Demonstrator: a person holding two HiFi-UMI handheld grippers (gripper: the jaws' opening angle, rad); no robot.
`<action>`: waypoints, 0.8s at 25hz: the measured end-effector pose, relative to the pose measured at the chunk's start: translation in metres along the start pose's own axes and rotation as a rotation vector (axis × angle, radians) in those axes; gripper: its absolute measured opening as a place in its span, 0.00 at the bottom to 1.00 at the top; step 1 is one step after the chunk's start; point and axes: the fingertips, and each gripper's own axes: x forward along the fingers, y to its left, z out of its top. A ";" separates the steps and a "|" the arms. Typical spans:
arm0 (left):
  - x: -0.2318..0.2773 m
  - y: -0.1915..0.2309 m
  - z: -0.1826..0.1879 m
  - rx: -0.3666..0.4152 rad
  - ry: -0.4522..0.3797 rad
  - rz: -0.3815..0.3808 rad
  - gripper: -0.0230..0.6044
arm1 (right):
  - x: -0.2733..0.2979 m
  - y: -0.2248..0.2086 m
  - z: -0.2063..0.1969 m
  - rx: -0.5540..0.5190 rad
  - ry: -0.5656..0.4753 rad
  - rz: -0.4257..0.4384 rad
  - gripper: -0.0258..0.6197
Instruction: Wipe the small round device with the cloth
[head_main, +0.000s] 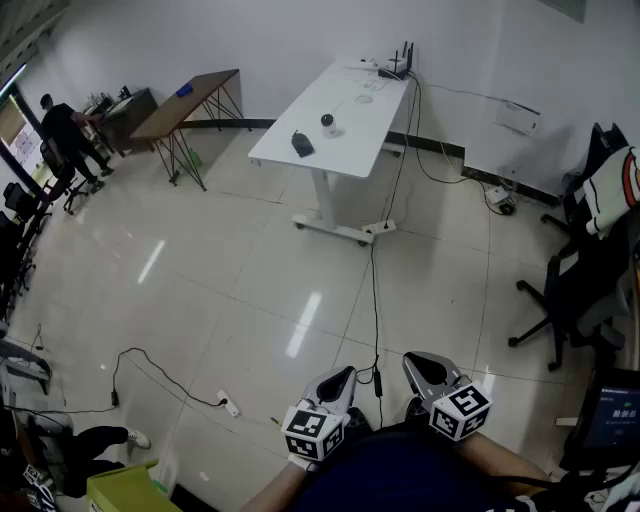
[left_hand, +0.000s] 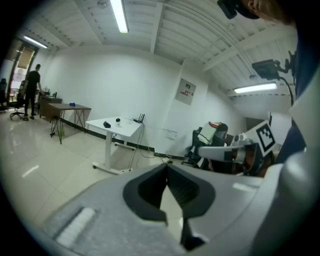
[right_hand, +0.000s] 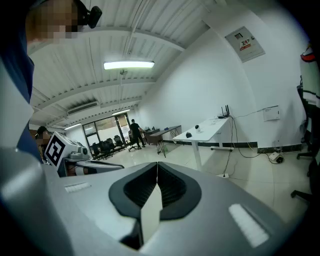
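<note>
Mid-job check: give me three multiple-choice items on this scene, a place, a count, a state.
1. The dark cloth lies: A) on the white rectangular desk, beside the small round black-and-white device; B) on the floor; C) on a chair.
2. Hand-held grippers in the head view: A) none; B) one; C) two.
3. Their jaws are: A) both open; B) both shut, empty; C) shut on the cloth.
Answers: 1 A, both sit on the desktop. 2 C, left hand-held gripper and right hand-held gripper at the bottom. 3 B, each gripper view shows jaws meeting on nothing.
</note>
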 end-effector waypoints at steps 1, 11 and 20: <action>-0.003 0.005 0.001 -0.001 -0.003 0.002 0.04 | 0.004 0.006 -0.002 -0.002 0.003 0.004 0.06; 0.002 0.030 -0.002 -0.012 0.008 -0.031 0.04 | 0.023 0.011 -0.006 -0.006 0.020 -0.032 0.06; 0.042 0.047 0.013 0.005 0.033 0.008 0.04 | 0.056 -0.024 0.004 0.024 0.018 0.010 0.06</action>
